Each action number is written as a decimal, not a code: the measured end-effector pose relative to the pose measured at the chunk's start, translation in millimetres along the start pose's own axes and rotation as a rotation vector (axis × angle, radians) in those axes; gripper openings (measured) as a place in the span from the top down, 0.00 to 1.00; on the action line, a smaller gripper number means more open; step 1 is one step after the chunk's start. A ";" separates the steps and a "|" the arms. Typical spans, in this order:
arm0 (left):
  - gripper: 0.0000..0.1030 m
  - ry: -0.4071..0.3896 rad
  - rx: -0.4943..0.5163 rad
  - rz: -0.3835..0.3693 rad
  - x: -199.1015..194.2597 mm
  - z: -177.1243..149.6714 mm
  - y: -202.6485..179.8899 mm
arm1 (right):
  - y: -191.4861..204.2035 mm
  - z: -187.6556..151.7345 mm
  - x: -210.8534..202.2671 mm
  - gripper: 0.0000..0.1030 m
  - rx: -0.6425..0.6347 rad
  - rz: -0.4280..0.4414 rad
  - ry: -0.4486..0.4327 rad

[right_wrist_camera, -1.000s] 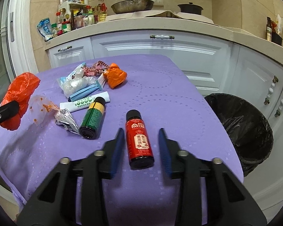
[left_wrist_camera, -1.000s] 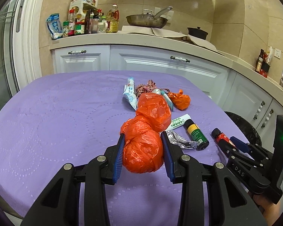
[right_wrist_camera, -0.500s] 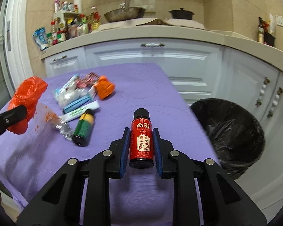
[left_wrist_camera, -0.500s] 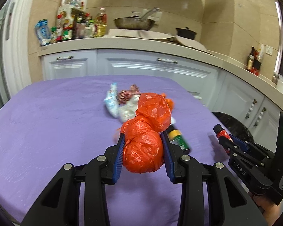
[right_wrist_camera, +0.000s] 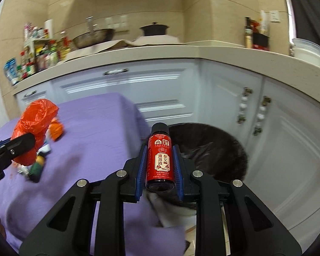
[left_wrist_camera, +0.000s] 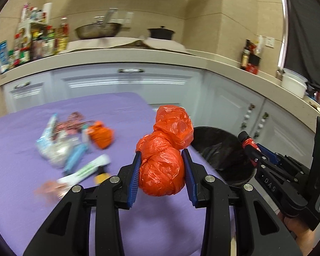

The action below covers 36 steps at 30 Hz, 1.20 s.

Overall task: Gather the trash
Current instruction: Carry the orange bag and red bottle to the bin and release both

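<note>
Both tongs are clamped on trash. Left tongs grip a knotted orange plastic bag between their blue pads, and a second lump of that bag bulges up and forward past the tips. Right tongs pinch a small red bottle with a black cap, standing upright between the pads, label facing the camera.

Just ahead of and below the right tongs gapes a bin lined with a black bag, beside the edge of the purple tablecloth. From the left tongs, the bin sits ahead to the right, with the right tongs and their bottle over it.

Ahead and left of the left tongs, more trash lies on the cloth: a smaller orange bag, a white tube, blurred wrappers.
</note>
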<state>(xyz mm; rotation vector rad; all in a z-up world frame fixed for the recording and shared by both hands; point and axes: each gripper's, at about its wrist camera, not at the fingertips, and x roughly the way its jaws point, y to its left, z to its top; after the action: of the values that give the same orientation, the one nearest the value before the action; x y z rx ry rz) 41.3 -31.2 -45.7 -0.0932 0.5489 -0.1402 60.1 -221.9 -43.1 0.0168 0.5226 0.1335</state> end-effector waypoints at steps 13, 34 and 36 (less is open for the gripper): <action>0.64 0.117 0.064 -0.058 97.2 13.0 -68.4 | -67.3 9.1 53.3 0.78 0.068 -0.107 0.000; 0.42 0.129 0.045 -0.011 97.1 17.4 -49.8 | -59.4 14.3 55.7 0.51 0.081 -0.118 -0.022; 0.42 0.128 0.042 0.010 87.6 14.3 -38.8 | -48.0 14.8 49.1 0.51 0.081 -0.088 -0.026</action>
<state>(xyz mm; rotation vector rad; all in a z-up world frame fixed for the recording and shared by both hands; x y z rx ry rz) 118.5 -82.6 -73.6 -0.0405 0.6742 -0.1484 115.5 -262.8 -57.1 0.0741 0.5017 0.0267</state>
